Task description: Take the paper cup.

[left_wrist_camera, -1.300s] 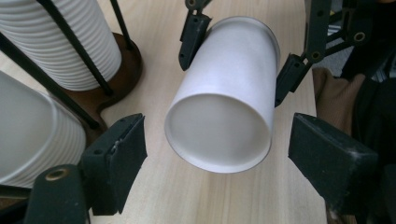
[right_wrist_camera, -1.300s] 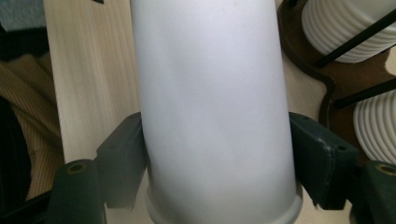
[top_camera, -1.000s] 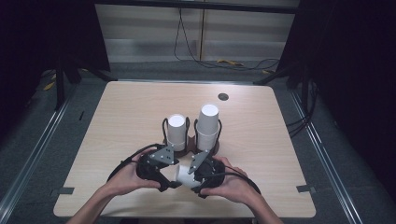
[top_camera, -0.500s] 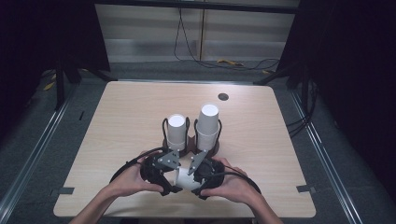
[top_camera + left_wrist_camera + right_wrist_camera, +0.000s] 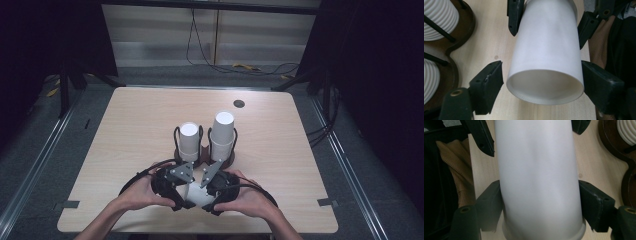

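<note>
A: Item one, the desk (image 5: 125, 130)?
B: Pale wood, rounded corners, a small dark disc (image 5: 239, 103) near its far edge. Two hands come in from the near edge.

A: Item two, the holder?
B: Dark wooden holder (image 5: 202, 157) with two round bases and thin black wire uprights, mid-desk. It carries two stacks of white ribbed cups: left stack (image 5: 189, 140), and right stack (image 5: 222, 134), which stands taller.

A: Item three, the loose cup?
B: One smooth white cup (image 5: 546, 52), lying sideways just above the desk near the front edge, between the two claws and just in front of the holder. In the high view it shows as a white patch (image 5: 196, 194) between the black bodies. Its open mouth faces the left claw's camera; its rim shows at the bottom of the right claw's view (image 5: 539, 182).

A: Item four, left claw?
B: Left claw (image 5: 541, 81), held in the left hand (image 5: 142, 192). Jaws wide; the right one touches the cup's wall, the left one stands clear of it with a gap.

A: Item five, right claw?
B: Right claw (image 5: 540, 205), in the right hand (image 5: 245, 200). Both jaws press the cup's sides near its rim, holding it.
</note>
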Available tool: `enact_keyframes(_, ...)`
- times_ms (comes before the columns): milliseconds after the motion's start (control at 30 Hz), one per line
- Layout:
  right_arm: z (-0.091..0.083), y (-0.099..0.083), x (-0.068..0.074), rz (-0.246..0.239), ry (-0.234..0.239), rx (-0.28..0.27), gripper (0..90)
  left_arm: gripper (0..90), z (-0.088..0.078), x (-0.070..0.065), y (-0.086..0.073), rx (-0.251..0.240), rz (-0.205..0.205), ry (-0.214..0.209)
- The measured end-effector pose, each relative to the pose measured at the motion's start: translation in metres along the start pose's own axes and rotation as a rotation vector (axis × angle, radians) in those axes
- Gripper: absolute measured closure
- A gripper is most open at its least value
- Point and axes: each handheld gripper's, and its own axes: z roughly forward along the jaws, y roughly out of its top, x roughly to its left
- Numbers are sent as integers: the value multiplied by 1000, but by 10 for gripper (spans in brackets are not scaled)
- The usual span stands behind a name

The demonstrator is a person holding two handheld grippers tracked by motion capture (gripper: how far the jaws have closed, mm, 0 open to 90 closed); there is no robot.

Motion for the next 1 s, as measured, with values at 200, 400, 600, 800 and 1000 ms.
enact_keyframes(200, 0, 1, 0, -3, 8, -12, 264, 296, -1, 1, -3, 20, 13, -57)
enact_keyframes(400, 3, 1, 0, -10, 26, -16, 264, 282, 0, 1, -3, 9, 14, -65)
enact_keyframes(600, 3, 1, 0, -11, 34, -24, 265, 327, 1, 0, -5, -14, 18, -66)
enact_keyframes(800, 3, 0, 1, -6, 45, -9, 270, 331, 4, -1, -4, -11, 19, -71)
enact_keyframes(1000, 5, 2, 2, -15, 53, -13, 269, 312, 4, -3, 0, -12, 35, -71)
